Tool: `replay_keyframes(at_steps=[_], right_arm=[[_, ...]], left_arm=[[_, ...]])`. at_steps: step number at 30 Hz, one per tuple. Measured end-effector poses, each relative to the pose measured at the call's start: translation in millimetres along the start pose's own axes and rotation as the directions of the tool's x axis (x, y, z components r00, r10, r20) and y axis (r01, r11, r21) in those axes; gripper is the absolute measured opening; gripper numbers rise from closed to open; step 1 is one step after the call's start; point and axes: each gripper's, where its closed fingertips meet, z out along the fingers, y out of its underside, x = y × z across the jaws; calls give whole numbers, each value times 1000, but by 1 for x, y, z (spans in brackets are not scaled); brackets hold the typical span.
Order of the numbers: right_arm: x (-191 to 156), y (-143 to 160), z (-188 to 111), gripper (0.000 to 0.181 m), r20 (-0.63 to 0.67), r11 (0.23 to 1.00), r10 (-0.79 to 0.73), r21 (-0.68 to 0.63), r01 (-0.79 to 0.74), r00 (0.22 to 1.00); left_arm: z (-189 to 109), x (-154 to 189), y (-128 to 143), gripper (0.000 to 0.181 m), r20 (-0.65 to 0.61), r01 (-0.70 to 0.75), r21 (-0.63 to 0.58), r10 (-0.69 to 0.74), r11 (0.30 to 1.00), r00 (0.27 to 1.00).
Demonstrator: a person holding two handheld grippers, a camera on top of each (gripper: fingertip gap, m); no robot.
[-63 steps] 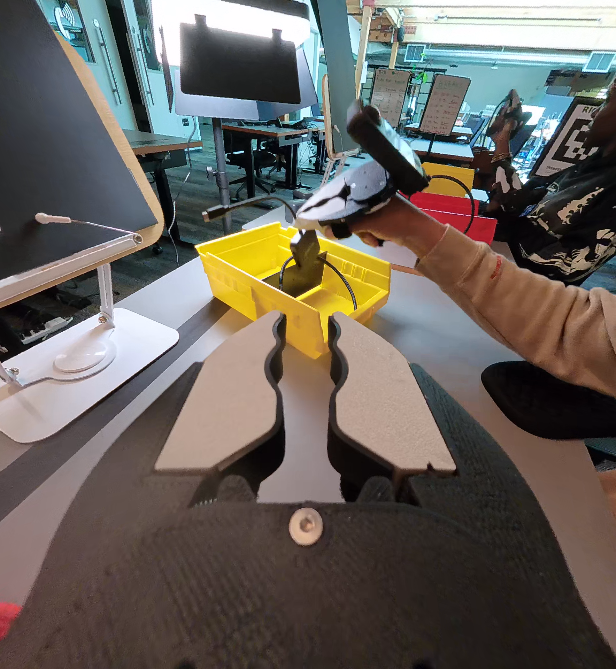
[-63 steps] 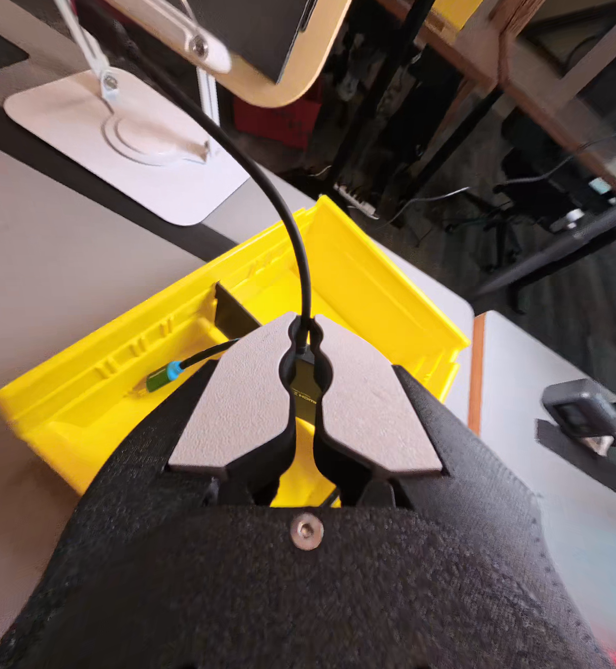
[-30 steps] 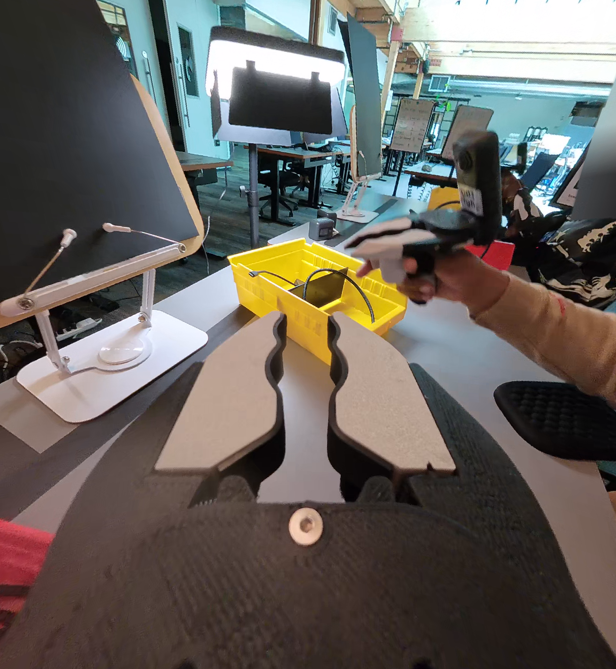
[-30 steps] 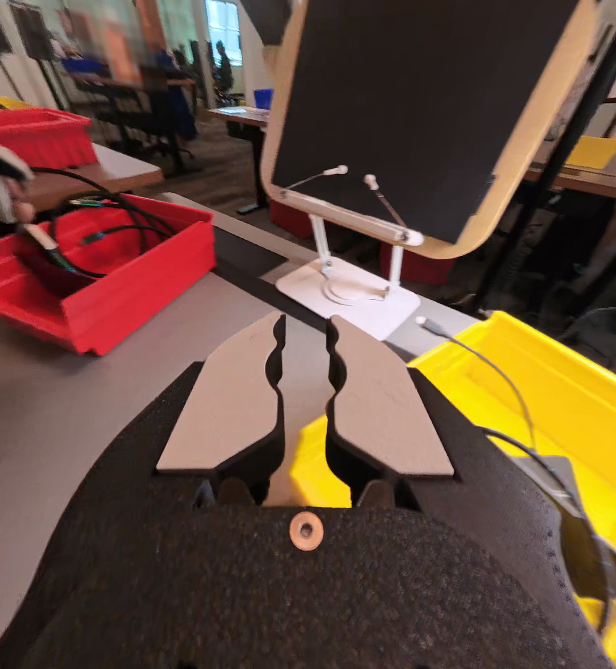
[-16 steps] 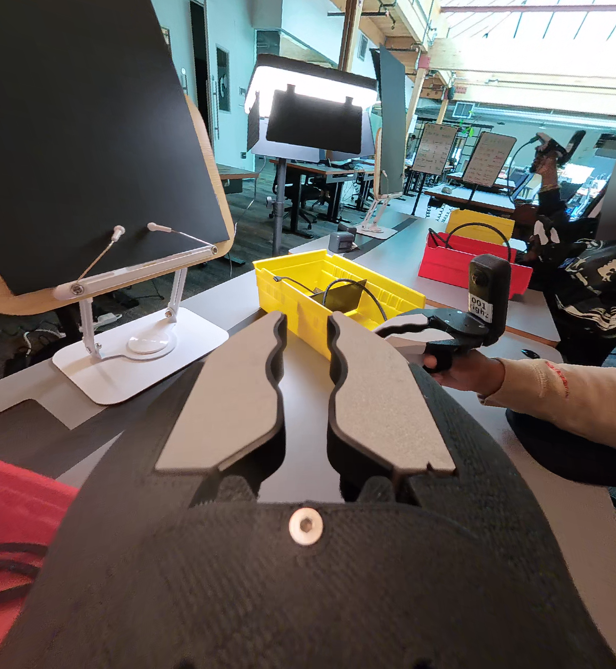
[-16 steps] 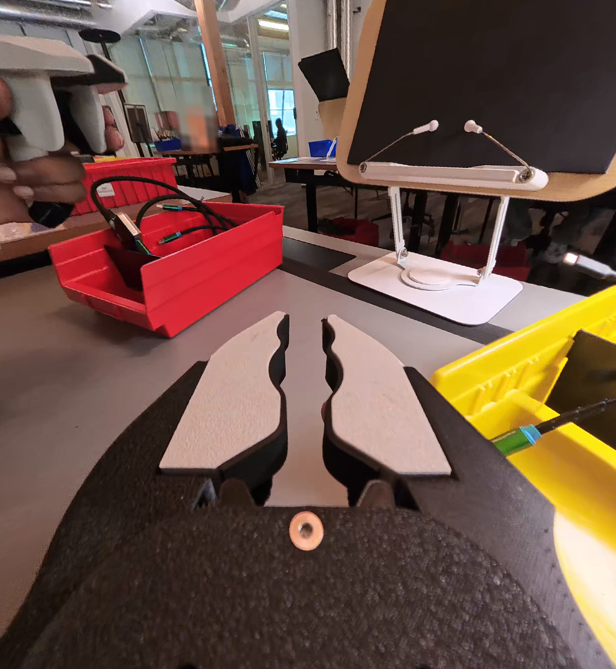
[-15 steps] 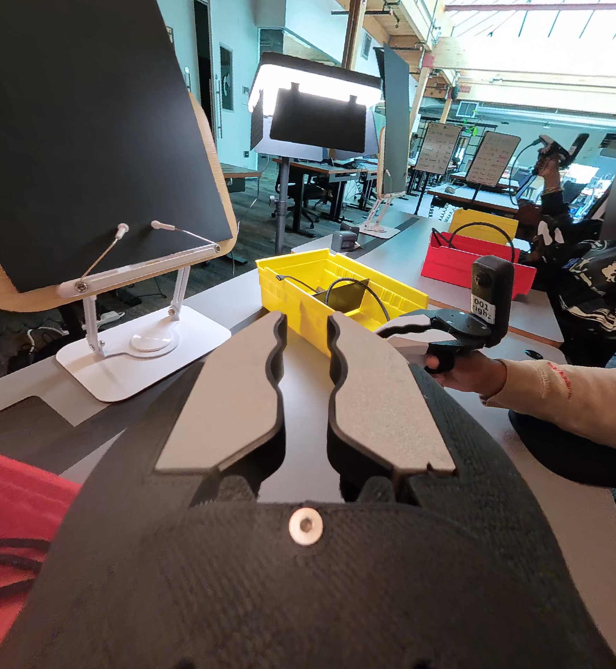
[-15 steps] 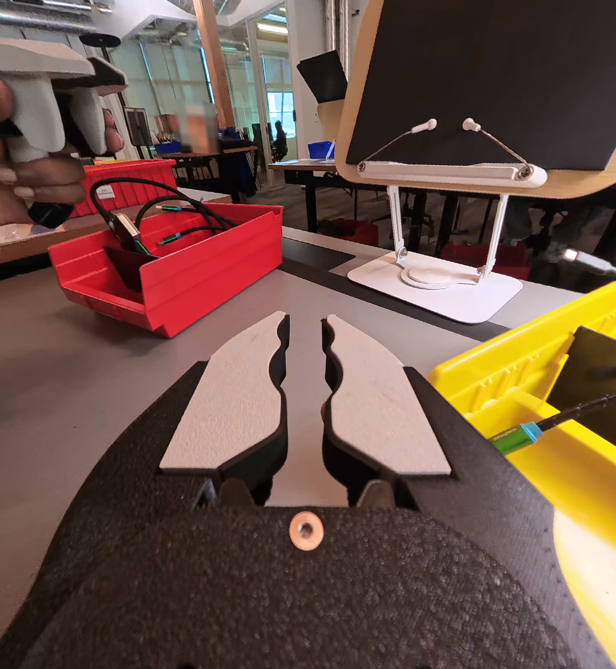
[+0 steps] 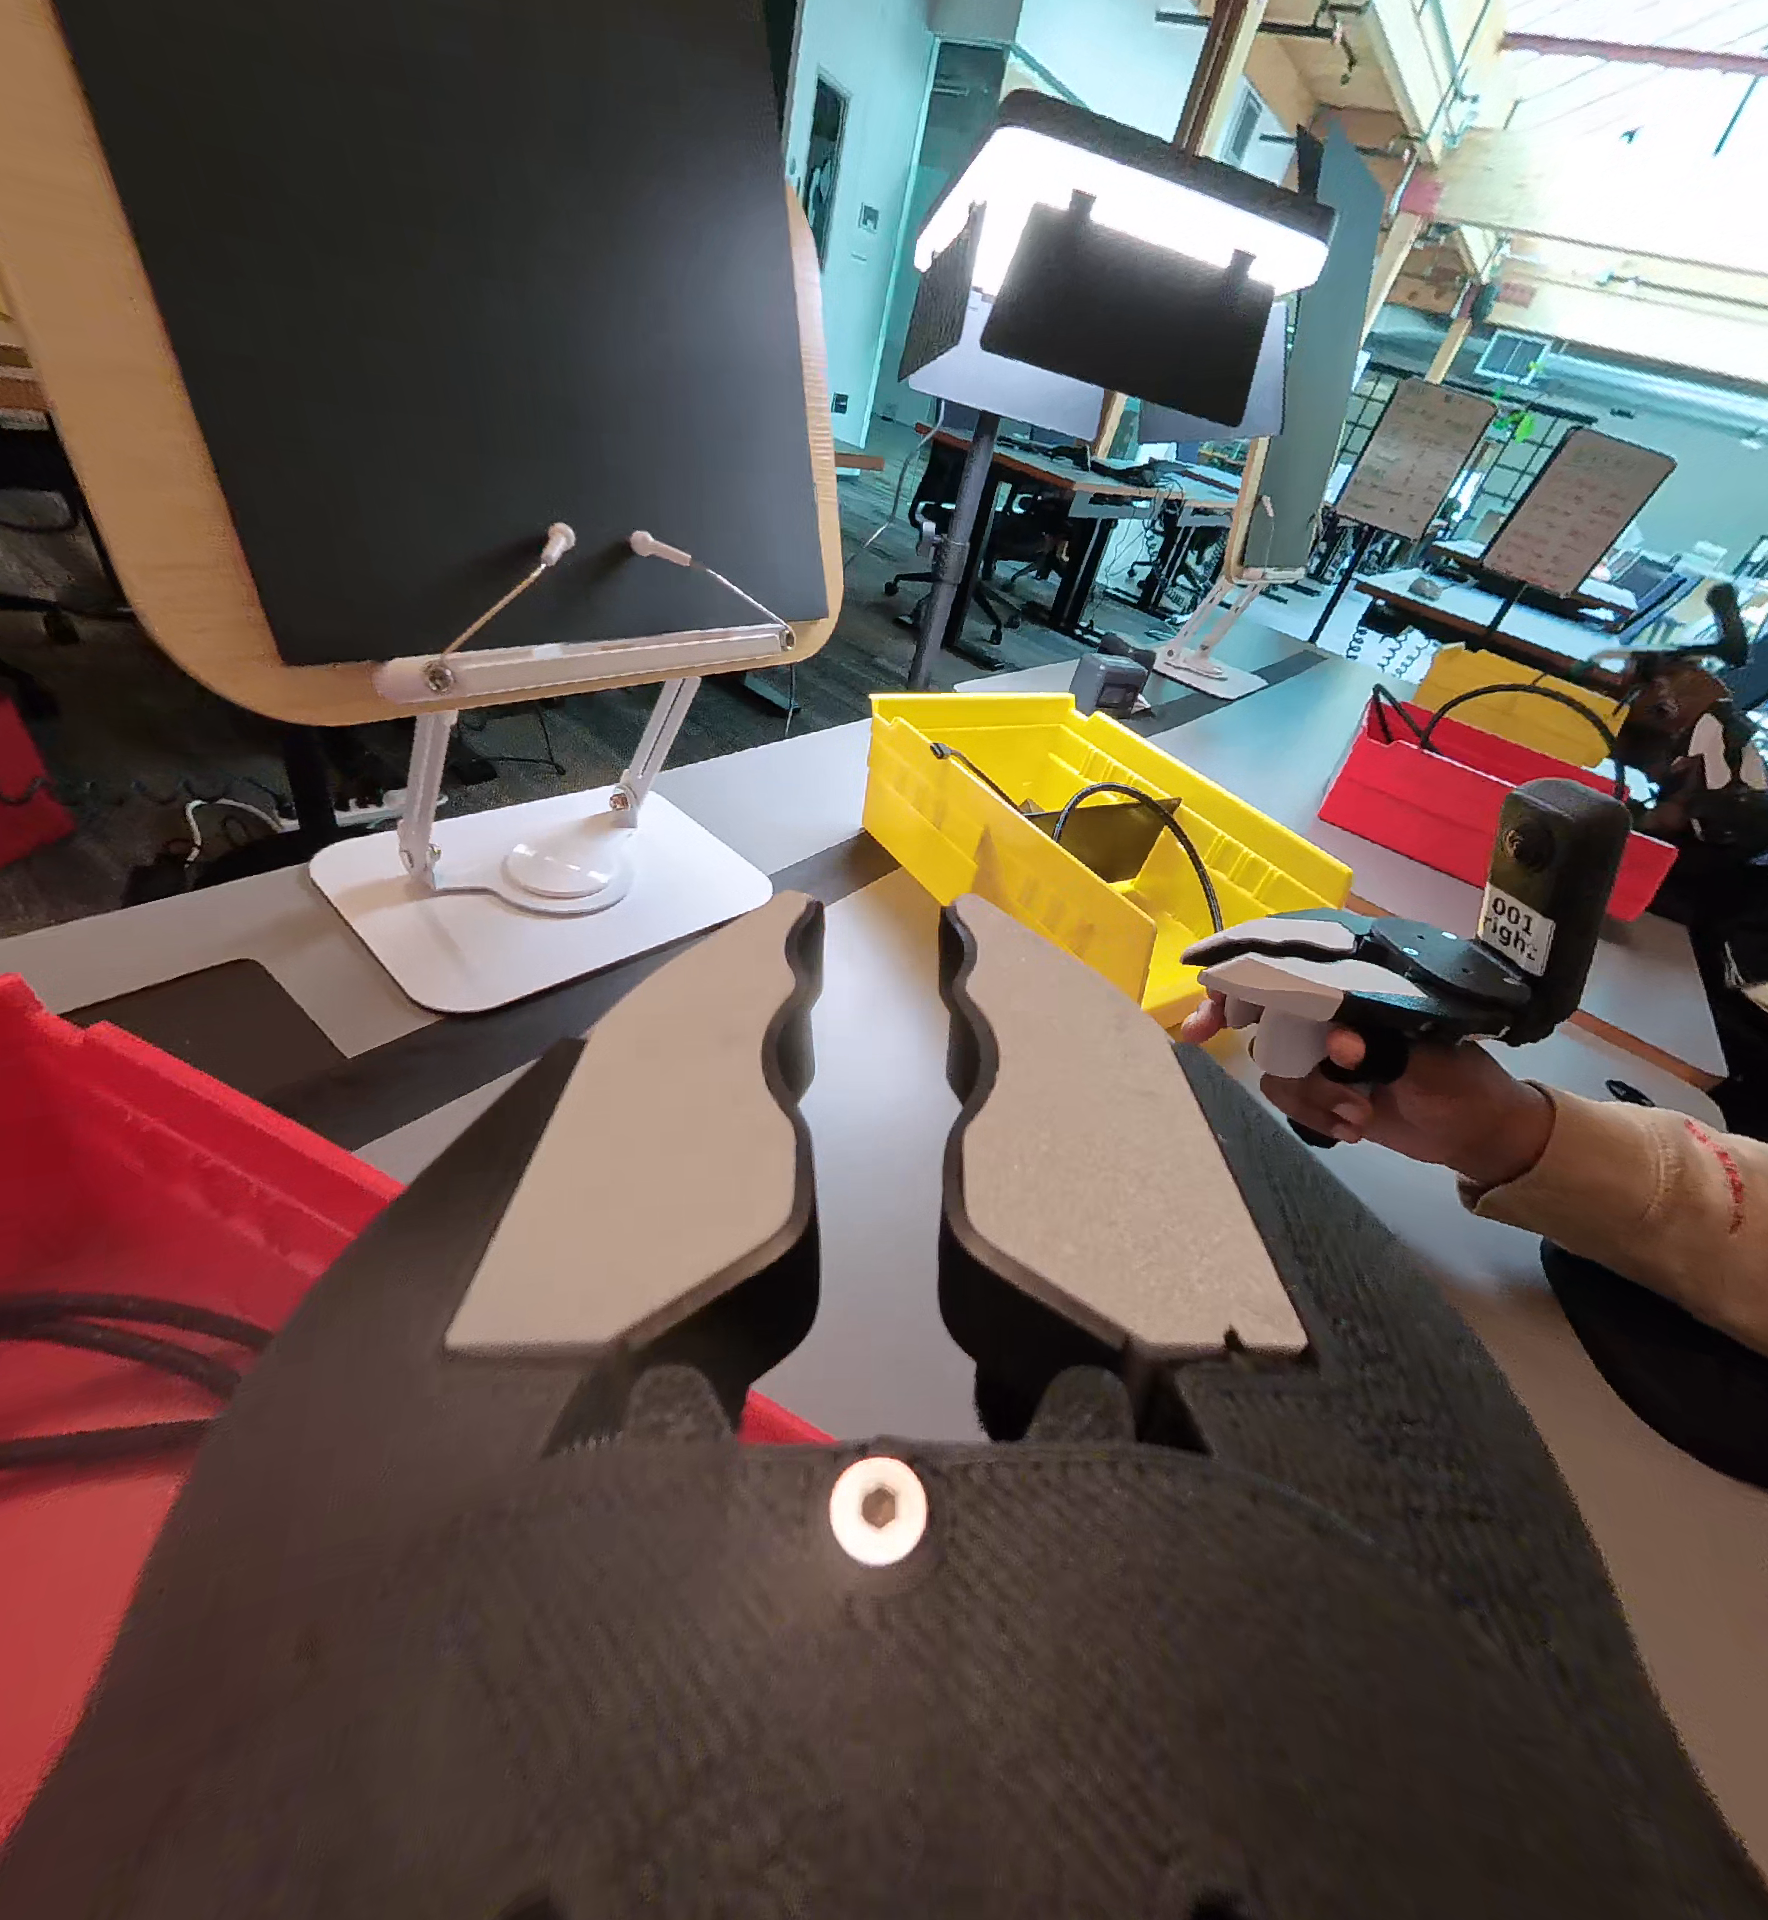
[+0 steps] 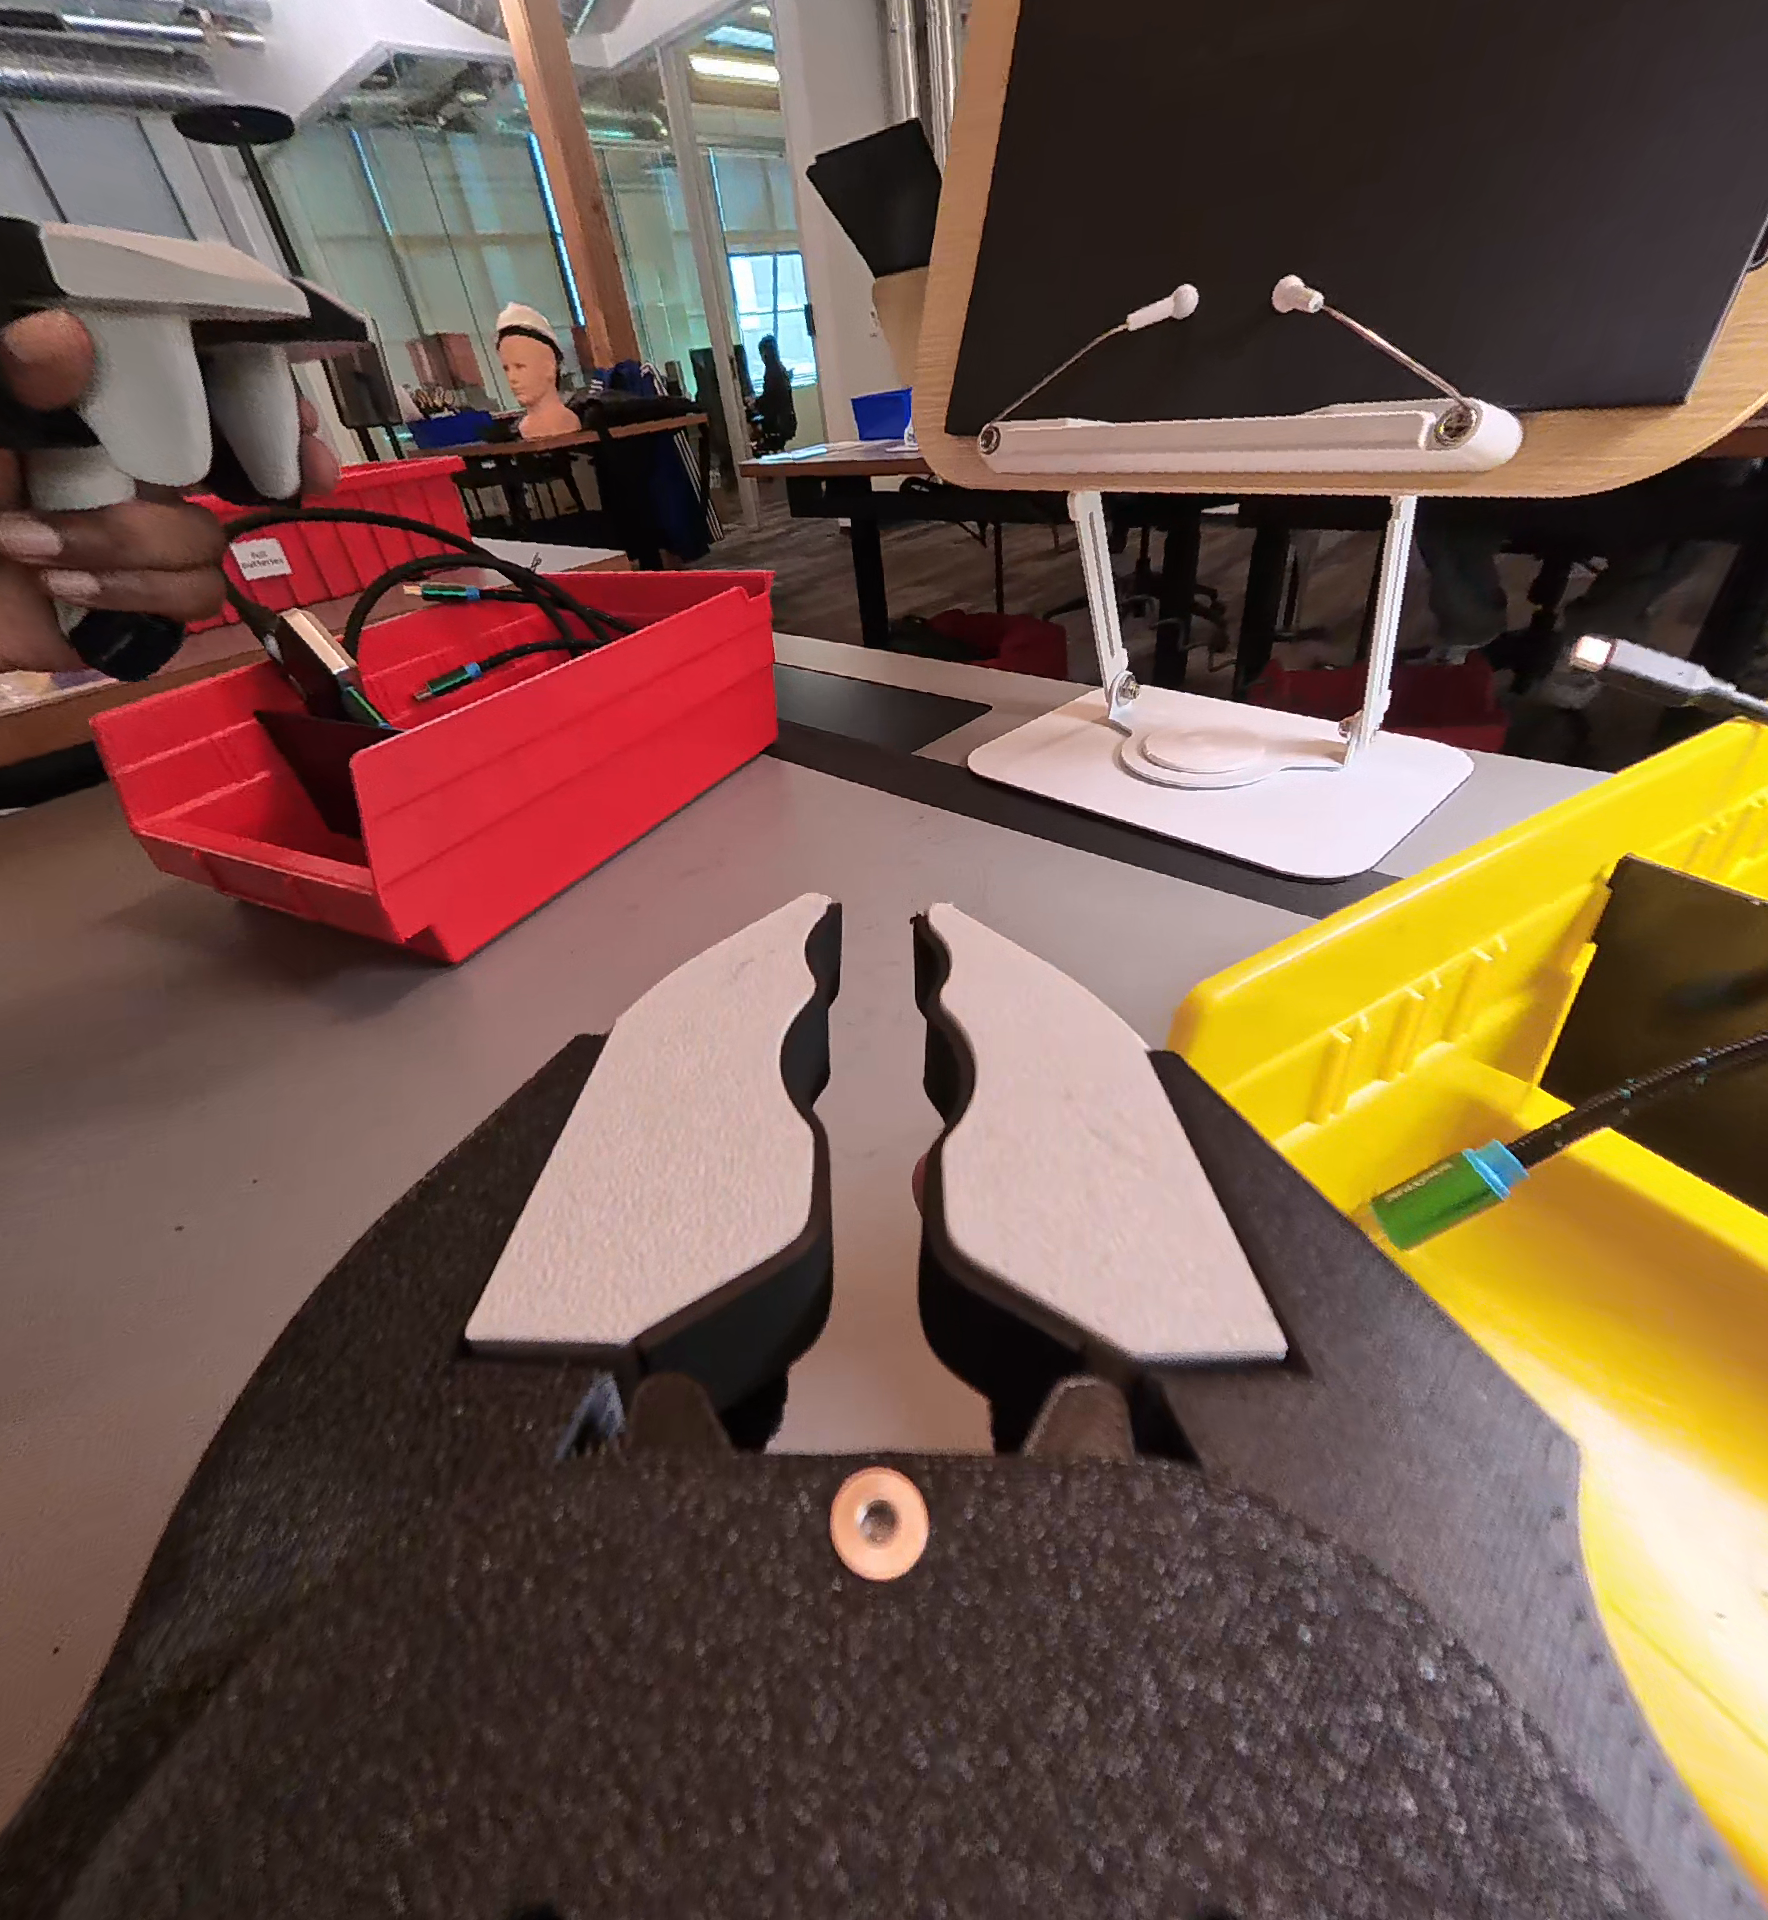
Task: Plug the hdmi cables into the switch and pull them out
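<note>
My left gripper (image 9: 875, 925) is open and empty, over the near edge of a red bin (image 9: 80, 1143) that holds black cables (image 9: 80, 1340). My right gripper (image 10: 875, 920) is slightly open and empty, low over the grey table between the two bins. The red bin (image 10: 547, 769) holds coiled green-tipped cables and a small silver-ended adapter (image 10: 314, 644). The yellow bin (image 10: 1379, 997) at right holds a dark plate (image 10: 1711, 997), a green HDMI plug (image 10: 1441, 1195) and a silver plug (image 10: 1628, 665) sticking out over its rim. The left gripper also shows in the right wrist view (image 10: 267, 296), above the red bin.
A white stand (image 9: 547, 883) carrying a black board sits at the table's far edge between the bins. The yellow bin (image 9: 1015, 831) and the hand-held right gripper (image 9: 1264, 951) are to my right. Another red bin (image 9: 1462, 800) and a seated person lie beyond. There is about 25 cm between the tips of the two grippers.
The right gripper let go of the cable over the yellow bin, swung left and came down low over the table. The left view turned left, bringing the red bin into sight.
</note>
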Motion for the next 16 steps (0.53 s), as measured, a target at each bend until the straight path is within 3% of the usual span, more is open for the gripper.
replay_keyframes(at_steps=[16], right_arm=[[0, 2, 1, 11, -9, 999, -39, 22, 39, 999]], left_arm=[[14, -15, 24, 22, -8, 5, -51, -6, 999, 1000]])
